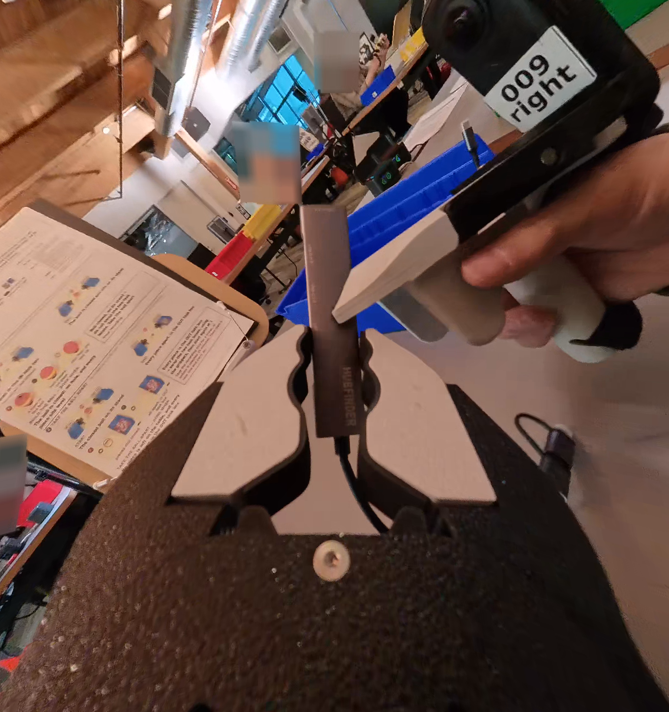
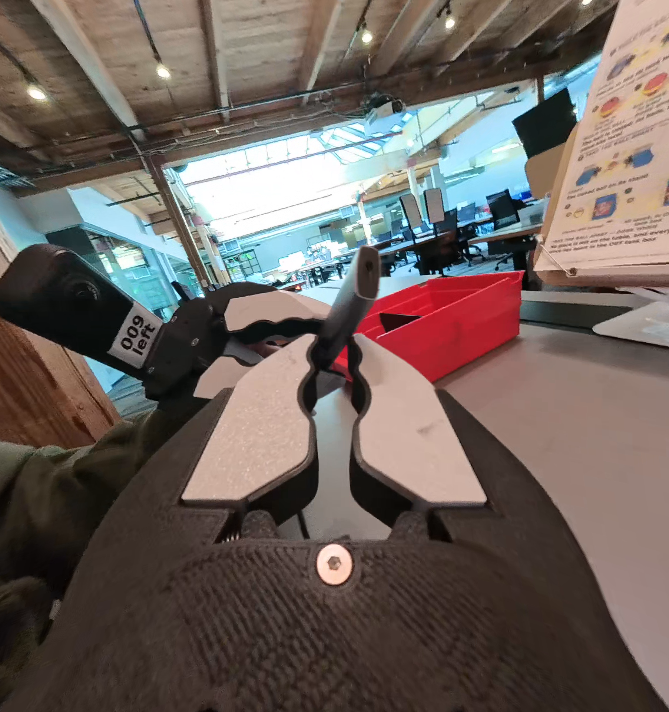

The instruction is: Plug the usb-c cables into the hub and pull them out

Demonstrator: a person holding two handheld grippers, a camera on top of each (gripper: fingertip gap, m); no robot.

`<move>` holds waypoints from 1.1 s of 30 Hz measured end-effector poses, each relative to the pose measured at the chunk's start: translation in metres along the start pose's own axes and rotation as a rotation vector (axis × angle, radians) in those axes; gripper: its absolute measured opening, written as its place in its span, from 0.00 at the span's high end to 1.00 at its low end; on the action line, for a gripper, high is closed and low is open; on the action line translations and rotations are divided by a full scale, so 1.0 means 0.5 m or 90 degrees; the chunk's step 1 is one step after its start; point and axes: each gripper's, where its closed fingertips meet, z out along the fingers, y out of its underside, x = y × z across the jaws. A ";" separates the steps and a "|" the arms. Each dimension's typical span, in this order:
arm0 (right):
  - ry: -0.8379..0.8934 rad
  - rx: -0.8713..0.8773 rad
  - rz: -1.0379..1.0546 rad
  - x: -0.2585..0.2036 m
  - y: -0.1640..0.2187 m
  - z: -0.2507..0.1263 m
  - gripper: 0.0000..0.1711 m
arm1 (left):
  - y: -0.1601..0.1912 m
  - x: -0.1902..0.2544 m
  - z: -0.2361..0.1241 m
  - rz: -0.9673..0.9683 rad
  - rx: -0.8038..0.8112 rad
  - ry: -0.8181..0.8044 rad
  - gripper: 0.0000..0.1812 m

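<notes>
While the smooth grey table (image 2: pixel 579 443) carries a glossy red plastic bin (image 2: pixel 456 323) and a blue bin (image 1: pixel 394 227), the left gripper (image 1: pixel 334 370), matte with wavy black pads, is clenched on the slim dark metal hub (image 1: pixel 331 308). The right gripper (image 2: pixel 332 352) pinches the hub's lower part. A loose cable (image 1: pixel 552 447) lies beside.

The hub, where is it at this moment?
In the left wrist view the hub stands clamped between the left gripper fingers, in front of the blue bin; the right gripper touches its side.
</notes>
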 end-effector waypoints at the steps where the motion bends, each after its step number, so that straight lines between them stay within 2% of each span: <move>1: -0.017 0.002 -0.003 -0.005 0.002 0.000 0.94 | 0.002 0.001 0.001 -0.002 0.006 -0.004 0.87; 3: -0.030 -0.006 -0.021 -0.004 0.007 -0.002 0.95 | 0.004 0.007 0.000 -0.020 0.023 0.000 0.87; 6: -0.100 -0.033 -0.067 -0.015 0.012 -0.017 0.95 | -0.001 0.025 -0.011 -0.025 0.039 0.066 0.87; 8: -0.151 -0.033 -0.077 -0.026 0.005 -0.034 0.95 | -0.012 0.023 -0.024 -0.062 0.046 0.103 0.79; 10: -0.170 -0.047 -0.120 -0.028 0.008 -0.048 0.95 | -0.036 0.011 -0.044 -0.108 0.063 0.129 0.78; 13: -0.149 -0.127 -0.184 -0.022 0.032 -0.049 0.95 | -0.073 -0.001 -0.071 -0.172 0.083 0.159 0.78; 15: -0.152 -0.202 -0.232 -0.034 0.056 -0.044 0.95 | -0.077 0.007 -0.074 -0.207 0.061 0.184 0.78; 17: -0.149 -0.263 -0.274 -0.047 0.078 -0.036 0.95 | -0.072 0.017 -0.071 -0.208 0.043 0.197 0.80; 19: -0.146 -0.295 -0.292 -0.057 0.094 -0.026 0.95 | -0.070 0.032 -0.071 -0.208 0.042 0.227 0.87; 22: -0.156 -0.313 -0.285 -0.073 0.111 -0.016 0.95 | -0.060 0.066 -0.074 -0.219 0.025 0.296 0.92; 26: -0.102 -0.306 -0.303 -0.052 0.118 -0.005 0.94 | -0.040 0.061 -0.061 -0.242 -0.003 0.282 0.94; 29: 0.033 -0.186 -0.312 -0.014 0.078 0.019 0.82 | -0.021 -0.012 -0.045 -0.396 0.019 0.166 0.95; 31: 0.144 -0.100 -0.306 0.010 0.058 0.029 0.74 | 0.001 -0.070 -0.045 -0.599 0.064 0.088 0.95; 33: 0.154 -0.105 -0.335 -0.001 0.088 0.043 0.67 | 0.022 -0.099 -0.050 -0.790 0.133 0.069 0.95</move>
